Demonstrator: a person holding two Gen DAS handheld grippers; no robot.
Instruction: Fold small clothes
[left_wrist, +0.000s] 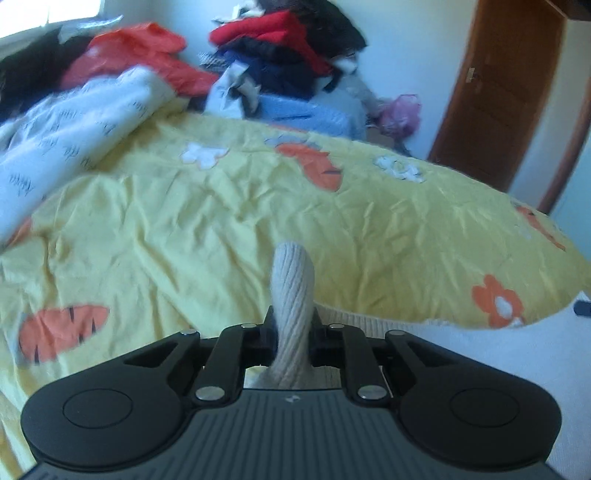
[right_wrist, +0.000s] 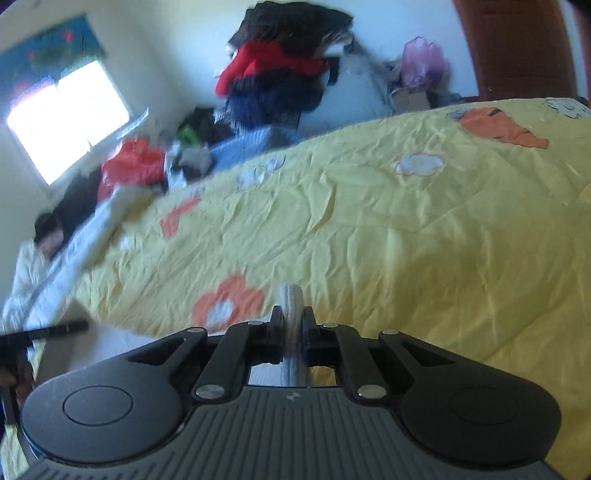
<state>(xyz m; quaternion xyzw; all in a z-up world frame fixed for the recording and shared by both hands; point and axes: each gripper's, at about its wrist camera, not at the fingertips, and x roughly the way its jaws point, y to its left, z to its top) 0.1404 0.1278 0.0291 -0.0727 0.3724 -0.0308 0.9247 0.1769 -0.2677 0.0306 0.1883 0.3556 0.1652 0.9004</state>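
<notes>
Plainly, both tools are pinching the same cream ribbed knit garment (left_wrist: 291, 295). The left tool (left_wrist: 291, 328) has its jaws pressed onto a thick bunched fold that stands up between them, and the rest of the cloth trails off to that tool's right, lying pale along the near edge of the bed covered by a yellow quilt with orange carrots and flowers (left_wrist: 221, 221). The right tool (right_wrist: 291, 328) is clamped on a thinner strip of the same knit, grey in shadow.

So the garment appears to run lengthwise between the two tools along the near edge of the bed, each holding one end or corner; neither is nearer, since both already grip it. The next move likely depends on carrying both held parts forward over the quilt together, so the cloth lays down flat.

Only the left view shows the slack body of the knit. Only the right view shows the left tool's dark handle at the bed's near-left corner, and the bright window (right_wrist: 66, 118). Both show the heap of red and dark clothes (left_wrist: 280, 44) beyond the far edge.
</notes>
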